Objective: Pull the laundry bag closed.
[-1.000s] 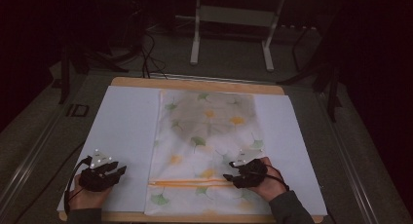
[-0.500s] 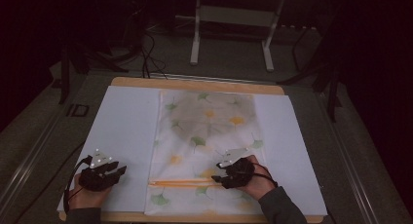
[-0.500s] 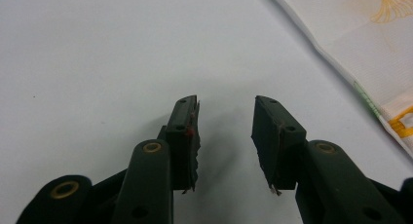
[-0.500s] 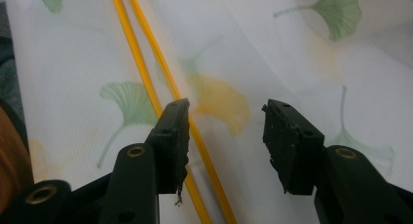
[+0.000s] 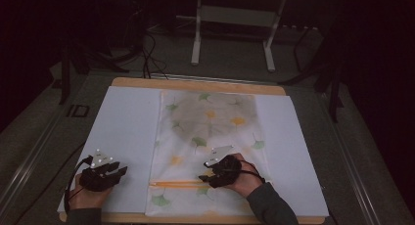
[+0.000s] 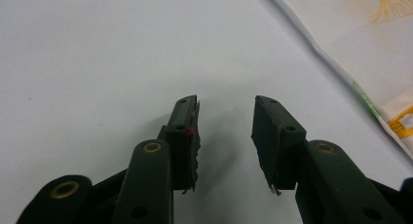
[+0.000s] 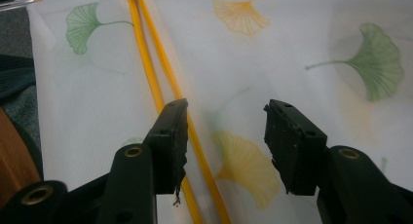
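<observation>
Dark room, wooden table (image 5: 147, 82) with a white sheet (image 5: 122, 132) spread on it, and a ginkgo-print mesh bag (image 5: 215, 112) lying flat down the sheet's middle. Bag's yellow zipper (image 5: 176, 184) runs across its near end, near edge of bag close to my side of the table.

What changed: my right gripper (image 5: 208, 175) has slid from the bag's right edge toward the bag's middle over the last second, now sitting just above the zipper line. Right jaws have just been opening a touch again; in the right gripper view they stand wide apart with the zipper (image 7: 160, 83) passing under the left jaw, nothing pinched, pads not pressing on the fabric as far as I can see.

My left gripper (image 5: 120, 170) hasn't moved, parked on the bare sheet just left of the bag. Jaws apart, empty, bag's edge (image 6: 350, 63) off to the side in the left gripper view.

My read: the right hand is hunting along the zipper for the pull, grab not yet made. Pull tab is not clearly visible from here.
</observation>
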The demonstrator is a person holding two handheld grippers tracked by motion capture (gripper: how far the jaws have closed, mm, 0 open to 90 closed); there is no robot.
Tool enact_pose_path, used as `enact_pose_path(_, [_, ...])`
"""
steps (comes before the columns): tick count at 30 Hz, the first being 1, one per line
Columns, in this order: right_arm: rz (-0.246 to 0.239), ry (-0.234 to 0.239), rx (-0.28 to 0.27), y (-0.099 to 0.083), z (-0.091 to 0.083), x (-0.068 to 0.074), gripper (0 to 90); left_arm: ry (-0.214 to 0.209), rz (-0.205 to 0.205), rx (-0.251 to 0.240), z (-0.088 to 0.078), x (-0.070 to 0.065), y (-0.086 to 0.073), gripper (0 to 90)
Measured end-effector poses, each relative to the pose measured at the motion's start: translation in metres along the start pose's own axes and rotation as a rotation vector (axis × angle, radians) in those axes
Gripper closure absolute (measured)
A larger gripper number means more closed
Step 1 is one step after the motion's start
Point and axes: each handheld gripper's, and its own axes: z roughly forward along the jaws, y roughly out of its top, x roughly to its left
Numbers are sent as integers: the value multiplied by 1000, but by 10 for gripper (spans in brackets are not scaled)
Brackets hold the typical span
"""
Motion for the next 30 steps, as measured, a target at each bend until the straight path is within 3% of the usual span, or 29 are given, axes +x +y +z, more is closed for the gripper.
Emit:
enact_pose_path(6, [-16,19,-7,10,10,4,514,-3,1,0,1,0,0,619])
enact_pose_path(12, [-51,48,-18,22,20,12,582,-5,1,2,1,0,0,619])
enact_pose_path(24, [-58,87,-45,34,38,19,619,-5,9,7,1,-1,1,618])
enact_pose_path(30, [-85,99,-47,39,49,27,704,-4,5,5,0,-1,1,615])
